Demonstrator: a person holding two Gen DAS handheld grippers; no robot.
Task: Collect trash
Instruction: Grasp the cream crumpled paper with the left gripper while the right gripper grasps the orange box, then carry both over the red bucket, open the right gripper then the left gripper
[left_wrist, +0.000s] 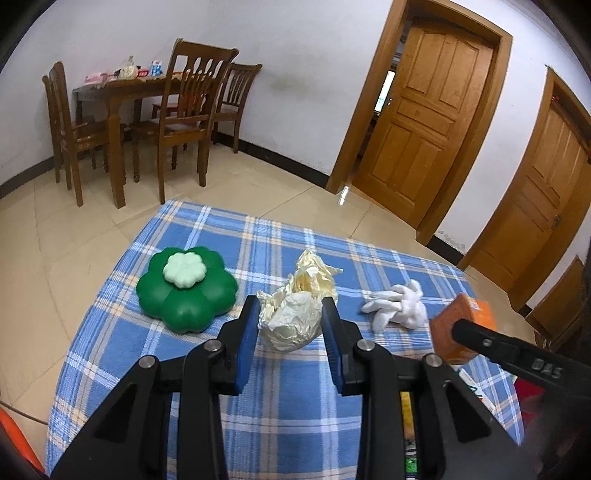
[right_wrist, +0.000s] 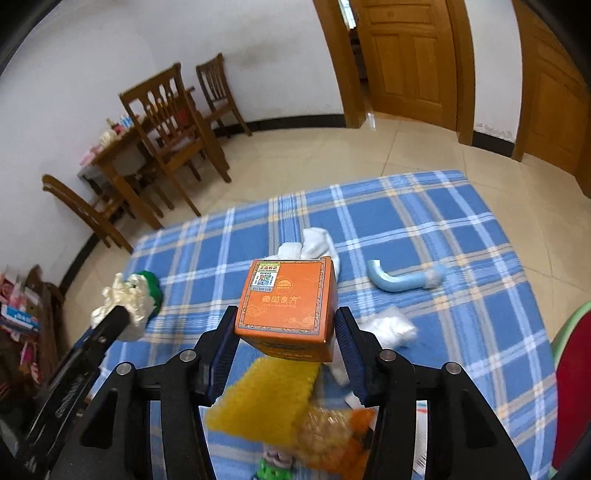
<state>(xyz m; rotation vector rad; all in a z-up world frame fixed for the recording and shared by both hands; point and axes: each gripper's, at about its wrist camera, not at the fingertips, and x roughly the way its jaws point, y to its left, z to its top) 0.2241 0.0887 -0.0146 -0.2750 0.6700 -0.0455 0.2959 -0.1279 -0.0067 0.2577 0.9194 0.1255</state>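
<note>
Nearest, the orange box (right_wrist: 288, 310) is held between the pads of the right gripper (right_wrist: 286, 345), lifted clear of the blue plaid cloth (right_wrist: 461, 236). A crumpled cream wrapper (left_wrist: 295, 310) is clamped in the narrowly set left gripper (left_wrist: 290, 328), likewise raised. Further out, a white tissue wad (left_wrist: 397, 304) and a blue curved tube (right_wrist: 400, 280) remain on the cloth. The pick-up step is judged complete; carriage to a bin, not visible, is required next

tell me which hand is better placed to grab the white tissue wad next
Neither is free: the left tool is shut on the cream paper, the right tool holds the orange box. Once emptied, right likely: the white tissue wad lies nearer it.
</note>
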